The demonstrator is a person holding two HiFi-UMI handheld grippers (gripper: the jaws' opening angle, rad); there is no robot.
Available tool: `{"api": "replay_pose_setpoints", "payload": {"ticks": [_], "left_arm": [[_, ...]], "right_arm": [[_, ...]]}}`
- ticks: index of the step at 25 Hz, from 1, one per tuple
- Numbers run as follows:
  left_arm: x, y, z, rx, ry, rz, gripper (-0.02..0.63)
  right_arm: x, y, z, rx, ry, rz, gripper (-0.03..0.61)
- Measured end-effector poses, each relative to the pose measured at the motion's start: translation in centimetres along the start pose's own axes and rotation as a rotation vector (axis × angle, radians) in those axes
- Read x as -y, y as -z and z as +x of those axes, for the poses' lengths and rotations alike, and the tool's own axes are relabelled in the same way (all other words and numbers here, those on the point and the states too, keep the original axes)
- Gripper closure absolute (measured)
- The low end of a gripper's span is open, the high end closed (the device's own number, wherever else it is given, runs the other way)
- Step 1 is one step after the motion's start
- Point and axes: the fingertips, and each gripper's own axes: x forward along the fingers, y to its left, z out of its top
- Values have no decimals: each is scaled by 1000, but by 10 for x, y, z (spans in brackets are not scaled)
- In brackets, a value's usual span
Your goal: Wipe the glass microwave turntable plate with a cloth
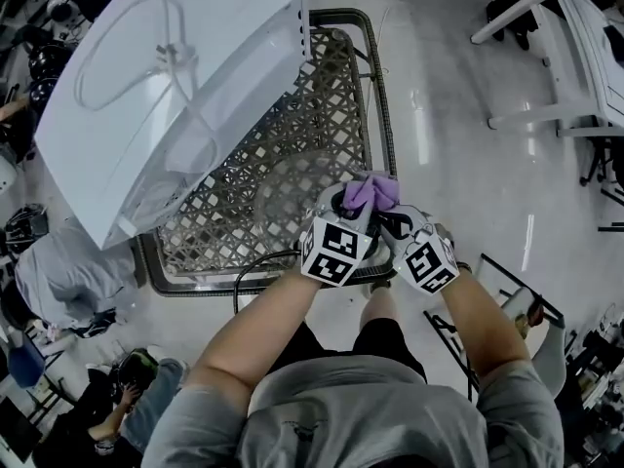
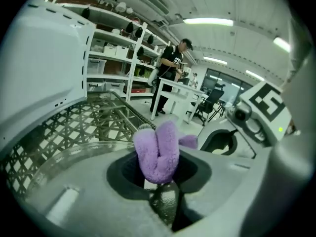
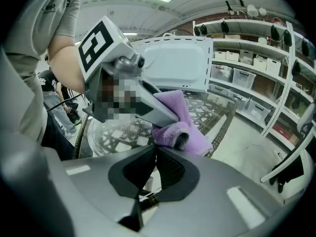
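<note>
Pinching folded purple cloth (image 2: 158, 152) in left gripper (image 2: 159, 179), over near edge of glass plate (image 1: 278, 198) lying on lattice table (image 1: 331, 96). Right gripper (image 3: 153, 149) jaws pressed together, tips just beside cloth; contact hard to make out. Plate's near rim hidden behind grippers.

The cloth (image 2: 158, 152) is fluffy purple pile; the turntable plate (image 3: 106, 132) clear glossy glass; the table (image 1: 331, 86) matt woven lattice.
</note>
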Motion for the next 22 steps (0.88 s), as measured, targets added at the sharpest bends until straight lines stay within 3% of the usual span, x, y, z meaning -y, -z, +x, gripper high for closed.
{"api": "replay_pose_setpoints", "payload": {"ticks": [11,22], "left_arm": [[-46,20,-39,-91,-167,204,515],[-128,52,-124,-185,-365,224,515]], "right_arm": [[0,0,-1,-4,-1,4,563],[0,0,0,-26,-3,-8,563]]}}
